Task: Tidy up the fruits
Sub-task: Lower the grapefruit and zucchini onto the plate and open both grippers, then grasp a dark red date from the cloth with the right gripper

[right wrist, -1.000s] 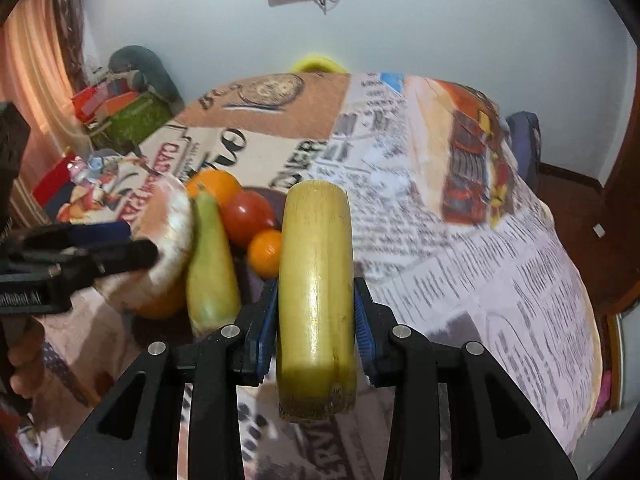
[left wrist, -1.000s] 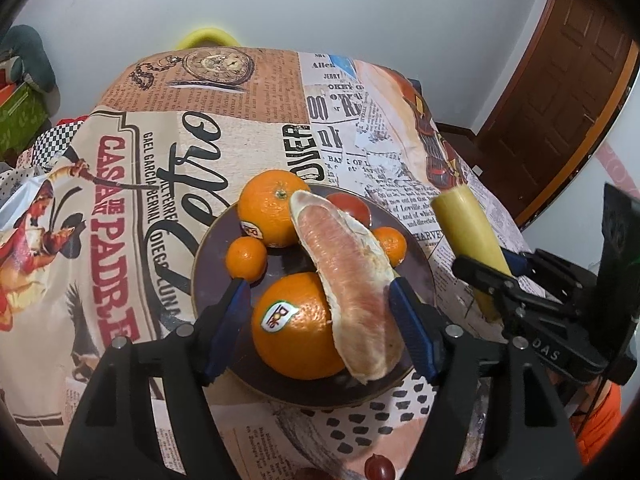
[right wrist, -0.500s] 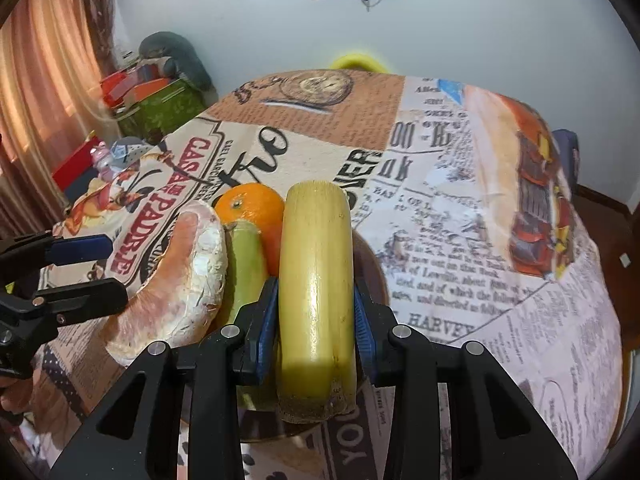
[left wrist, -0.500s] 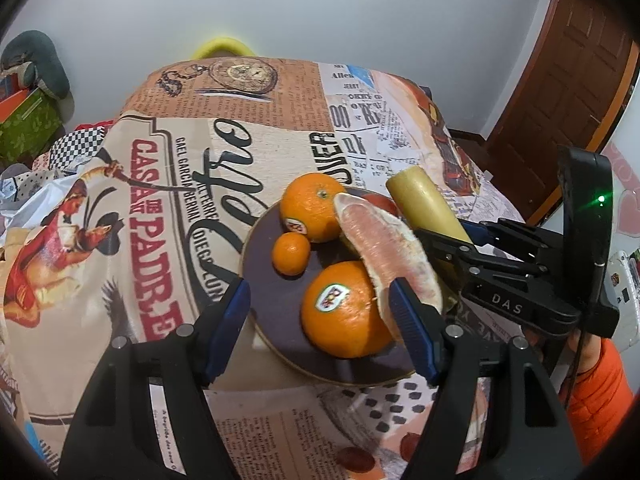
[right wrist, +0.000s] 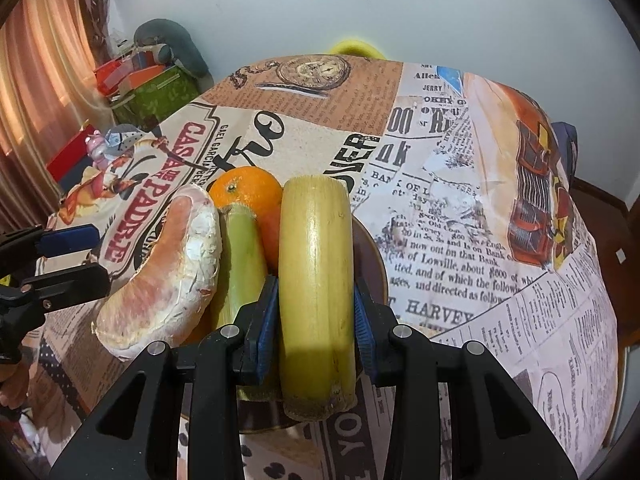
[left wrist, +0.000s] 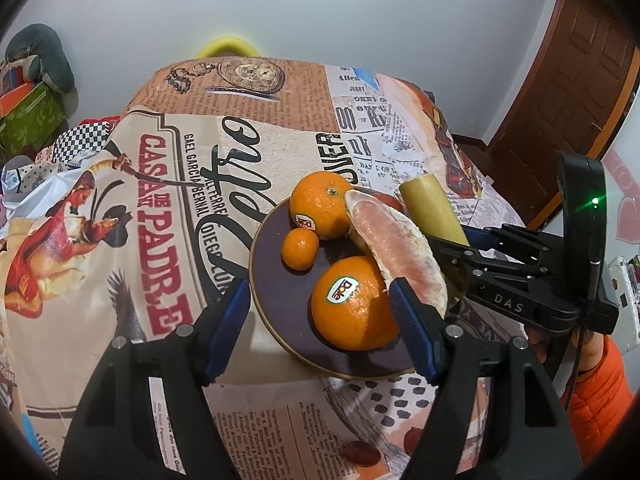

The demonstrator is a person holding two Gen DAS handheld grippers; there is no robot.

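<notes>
A dark round plate (left wrist: 276, 280) holds two large stickered oranges (left wrist: 352, 304) (left wrist: 320, 204), a small mandarin (left wrist: 300, 249) and a pink pomelo segment (left wrist: 396, 252). My left gripper (left wrist: 318, 320) hovers open over the plate's near side, gripping nothing. My right gripper (right wrist: 314, 312) is shut on a thick yellow stalk piece (right wrist: 316, 280), held over the plate's right side beside a green piece (right wrist: 240, 256) and the pomelo segment (right wrist: 168, 276). From the left wrist, the stalk (left wrist: 432, 208) sticks out of the right gripper (left wrist: 456, 246) behind the pomelo. The left gripper (right wrist: 80, 260) shows at the left edge.
The table wears a newspaper-print cloth (left wrist: 160, 240). Two small dark-red fruits (left wrist: 360, 452) lie on the cloth in front of the plate. An orange sleeve (left wrist: 600, 380) is at the right, a brown door (left wrist: 580, 100) beyond it. Boxes (right wrist: 152, 92) stand by the far left wall.
The right gripper has carried the yellow stalk leftward over the plate's right side, next to the pomelo segment. The left gripper has shifted left, so the plate now sits further right in its view.
</notes>
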